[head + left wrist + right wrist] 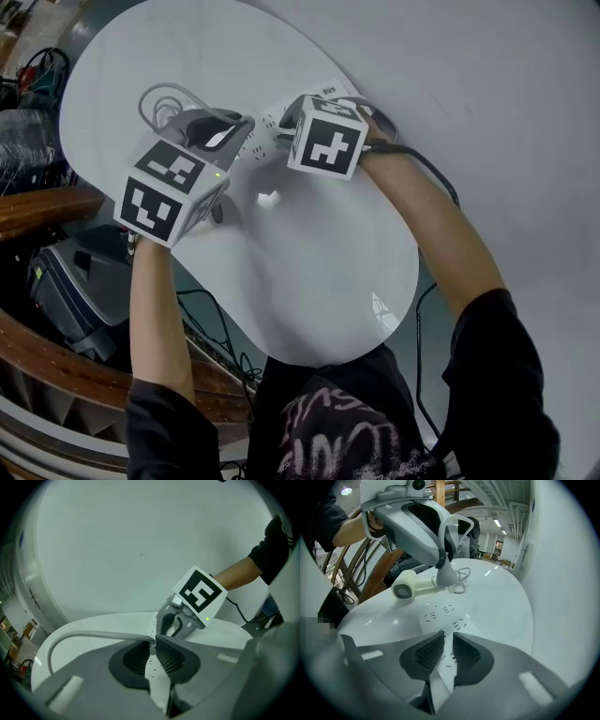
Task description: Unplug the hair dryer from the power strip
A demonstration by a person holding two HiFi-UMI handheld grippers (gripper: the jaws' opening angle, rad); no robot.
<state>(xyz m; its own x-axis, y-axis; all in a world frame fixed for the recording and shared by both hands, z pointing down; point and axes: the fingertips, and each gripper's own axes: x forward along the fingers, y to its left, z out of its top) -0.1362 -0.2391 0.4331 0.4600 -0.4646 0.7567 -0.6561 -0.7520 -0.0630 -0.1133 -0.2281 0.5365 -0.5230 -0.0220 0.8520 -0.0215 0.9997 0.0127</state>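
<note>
On the white oval table (309,272) a white power strip (267,127) lies between my two grippers. The right gripper (444,637) is shut over the strip's near end (443,611), and socket slots show in the narrow gap between its jaws. Facing it, the left gripper (443,566) is shut on the white plug (447,577) at the strip's far end. Whether the pins are still in the socket is hidden. A grey cord (93,635) runs from the left gripper (153,641) off to the left. The white hair dryer (405,588) lies on its side behind, beside its coiled cord.
A curved wooden railing (47,211) and dark equipment (66,281) stand beyond the table's left edge. Black cables (427,281) hang past the right edge. A pale wall rises beyond the table. The person's arms reach over the table's near half.
</note>
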